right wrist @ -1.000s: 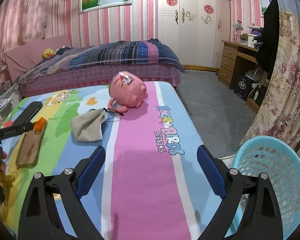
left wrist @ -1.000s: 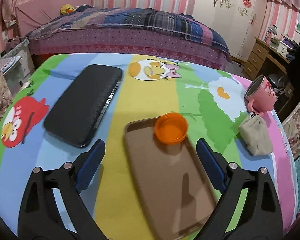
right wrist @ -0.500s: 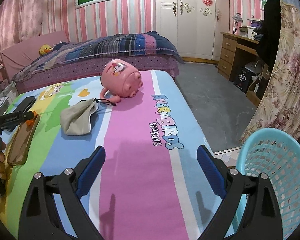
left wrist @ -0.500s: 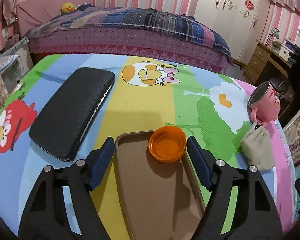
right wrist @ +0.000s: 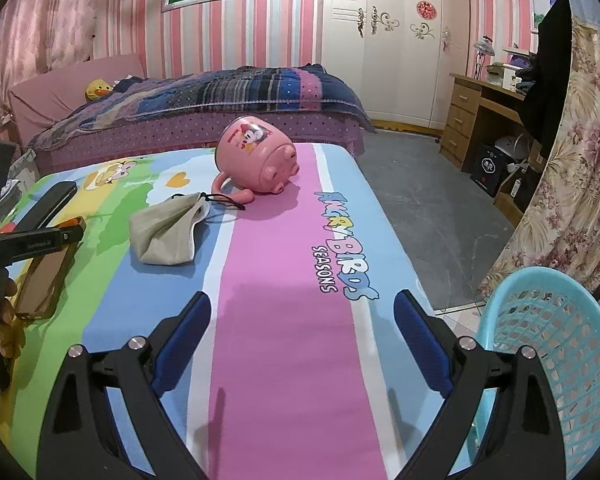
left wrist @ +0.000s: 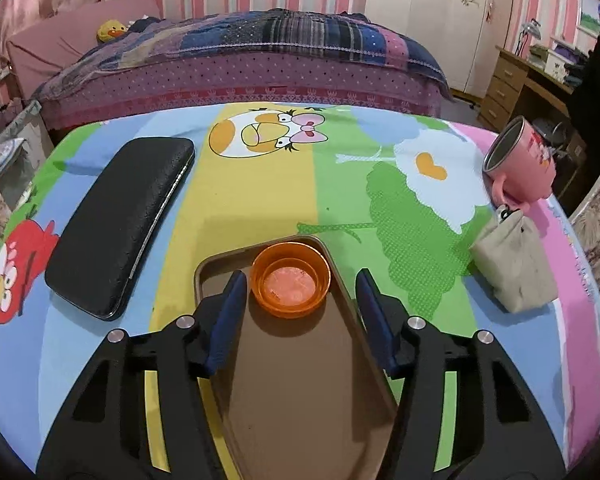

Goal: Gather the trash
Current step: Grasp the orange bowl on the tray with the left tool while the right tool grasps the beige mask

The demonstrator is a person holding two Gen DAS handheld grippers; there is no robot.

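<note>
An orange plastic cap (left wrist: 290, 279) lies at the far end of a brown tray (left wrist: 300, 392) on the colourful table. My left gripper (left wrist: 298, 300) is open, low over the tray, its blue pads (left wrist: 230, 312) just short of the cap on either side. A crumpled grey cloth pouch (left wrist: 514, 266) lies to the right; it also shows in the right wrist view (right wrist: 168, 228). My right gripper (right wrist: 300, 340) is open and empty over the pink stripe of the table. A light blue mesh basket (right wrist: 548, 360) stands off the table's right edge.
A pink pig mug (left wrist: 520, 164) lies on its side near the pouch, also in the right wrist view (right wrist: 256, 160). A black case (left wrist: 120, 224) lies left of the tray. A bed (left wrist: 240, 52) stands behind the table, a wooden desk (right wrist: 484, 108) at right.
My left gripper has moved forward and down along the tray toward the orange cap, and its jaws have narrowed. My right gripper has shifted slightly; the mug and pouch look nearer.
</note>
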